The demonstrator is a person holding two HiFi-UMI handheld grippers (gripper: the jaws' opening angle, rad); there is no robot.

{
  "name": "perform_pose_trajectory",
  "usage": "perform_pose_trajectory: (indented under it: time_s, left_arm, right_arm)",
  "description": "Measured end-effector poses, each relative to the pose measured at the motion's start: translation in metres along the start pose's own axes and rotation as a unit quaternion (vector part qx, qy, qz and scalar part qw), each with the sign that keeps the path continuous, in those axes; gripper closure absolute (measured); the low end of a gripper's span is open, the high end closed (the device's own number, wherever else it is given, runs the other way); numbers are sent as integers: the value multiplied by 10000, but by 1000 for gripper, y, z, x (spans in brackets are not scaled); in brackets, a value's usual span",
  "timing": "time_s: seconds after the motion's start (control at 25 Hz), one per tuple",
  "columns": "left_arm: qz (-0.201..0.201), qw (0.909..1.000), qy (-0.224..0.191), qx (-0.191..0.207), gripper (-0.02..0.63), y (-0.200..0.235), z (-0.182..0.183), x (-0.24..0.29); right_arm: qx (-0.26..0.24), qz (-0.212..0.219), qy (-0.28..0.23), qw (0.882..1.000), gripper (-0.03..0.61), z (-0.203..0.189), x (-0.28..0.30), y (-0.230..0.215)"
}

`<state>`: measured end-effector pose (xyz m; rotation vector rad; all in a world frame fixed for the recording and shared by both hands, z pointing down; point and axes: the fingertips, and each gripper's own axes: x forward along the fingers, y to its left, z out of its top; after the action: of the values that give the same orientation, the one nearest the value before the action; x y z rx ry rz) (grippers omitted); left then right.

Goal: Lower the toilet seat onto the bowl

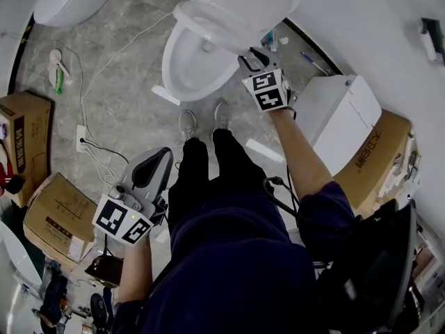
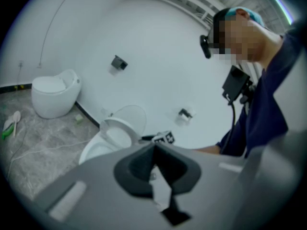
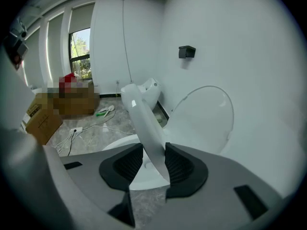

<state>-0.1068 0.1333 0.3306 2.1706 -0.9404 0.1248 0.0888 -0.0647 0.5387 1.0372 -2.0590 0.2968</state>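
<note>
Pinching the rim of the tilted seat [image 3: 144, 123], the right gripper [image 3: 154, 159] stands just right of the bowl [image 1: 169, 65]; the left gripper [image 2: 153, 150] hangs closed, empty.

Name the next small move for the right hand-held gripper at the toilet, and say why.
Probably lower the right hand-held gripper a little, easing the toilet seat down toward the bowl. The seat's edge sits between its pads, yet the seat stands tilted up, well off the bowl, with the lid upright behind it.
</note>
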Motion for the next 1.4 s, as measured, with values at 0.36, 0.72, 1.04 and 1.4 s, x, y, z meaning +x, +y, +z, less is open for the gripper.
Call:
perform_pose_trajectory:
  time_s: [0.36, 0.72, 1.04, 1.4]
  left_arm:
    - [26, 9999, -39, -101, 611, 3, -8, -2]
    - [41, 9997, -78, -238, 611, 8, -18, -4]
    - [60, 9992, -119, -370, 611, 14, -24, -2]
    - [114, 9987, -141, -486, 611, 19, -29, -3]
  right_arm:
    - [-799, 115, 251, 9964, 443, -11, 4, 25]
    - [-1418, 317, 379, 9887, 443, -22, 9, 49]
    - [-1760, 494, 488, 9819, 442, -33, 15, 66]
    - [-2093, 746, 605, 9731, 439, -46, 22, 86]
